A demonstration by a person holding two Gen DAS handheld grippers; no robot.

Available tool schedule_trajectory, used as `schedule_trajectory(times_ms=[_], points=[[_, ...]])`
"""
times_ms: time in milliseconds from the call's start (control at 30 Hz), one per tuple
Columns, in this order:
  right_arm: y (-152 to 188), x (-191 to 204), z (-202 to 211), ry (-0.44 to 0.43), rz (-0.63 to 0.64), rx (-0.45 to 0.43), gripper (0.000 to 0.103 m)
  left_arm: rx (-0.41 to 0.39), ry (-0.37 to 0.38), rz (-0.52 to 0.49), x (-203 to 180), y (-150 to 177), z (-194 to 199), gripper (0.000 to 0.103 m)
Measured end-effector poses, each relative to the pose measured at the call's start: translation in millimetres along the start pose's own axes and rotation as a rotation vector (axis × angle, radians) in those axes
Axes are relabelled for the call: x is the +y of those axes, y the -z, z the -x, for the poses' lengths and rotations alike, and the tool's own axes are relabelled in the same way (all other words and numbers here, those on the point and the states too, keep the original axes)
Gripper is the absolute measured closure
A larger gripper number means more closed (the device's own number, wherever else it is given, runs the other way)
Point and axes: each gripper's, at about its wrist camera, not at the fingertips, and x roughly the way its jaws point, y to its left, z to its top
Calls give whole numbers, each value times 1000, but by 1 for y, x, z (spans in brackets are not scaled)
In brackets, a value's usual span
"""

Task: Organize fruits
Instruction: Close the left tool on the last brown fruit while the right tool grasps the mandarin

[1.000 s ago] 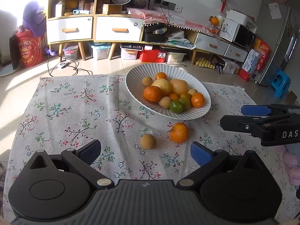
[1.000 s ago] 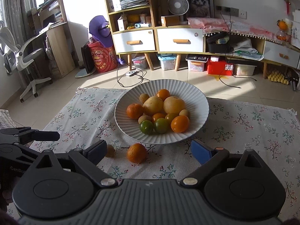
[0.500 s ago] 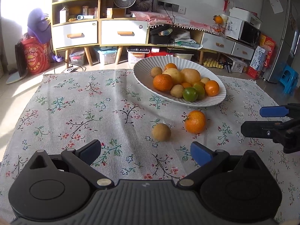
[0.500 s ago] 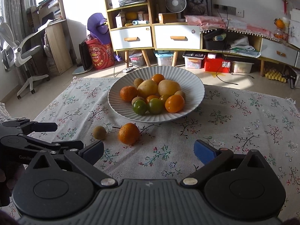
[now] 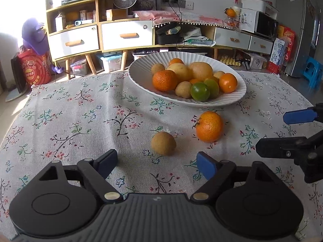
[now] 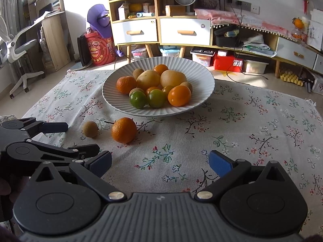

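A white ribbed bowl (image 5: 141, 74) (image 6: 203, 80) holds several oranges, green citrus and brown fruits. On the floral cloth in front of it lie a loose orange (image 5: 209, 126) (image 6: 123, 130) and a small brown fruit (image 5: 163, 143) (image 6: 90, 129). My left gripper (image 5: 157, 162) is open and empty, low over the cloth just short of the brown fruit; it also shows in the right wrist view (image 6: 77, 137). My right gripper (image 6: 159, 161) is open and empty, to the right of both loose fruits; it shows at the right edge of the left wrist view (image 5: 282, 131).
The floral cloth (image 5: 80, 111) (image 6: 252, 121) covers the table, its far edge behind the bowl. Beyond stand wooden drawer cabinets (image 5: 125, 34) (image 6: 183, 32), a fan, storage boxes and an office chair (image 6: 18, 46).
Both grippers have dropped lower and moved forward toward the fruits. The brown fruit and the orange now look closer and larger. Both grippers stay open.
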Motion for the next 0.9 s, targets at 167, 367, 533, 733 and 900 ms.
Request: schedule_trajectory(times_ms=[167,367,533,733,900], points=[[1,2,-4,4,13,13,1,-3,9,22,0,-5,-3,34],[4,5,-10,1,23,35,1,-3,27,28,0,-7,-4,58],[5,9,-15,2,35,49,1,10,51,50,4,-12,-3,82],[1,13,-17,0,47,51,1,27,5,42,2,-10,0,83],[-4,16,-20,5,59,47,1,62,-14,68,8,-11,7,83]])
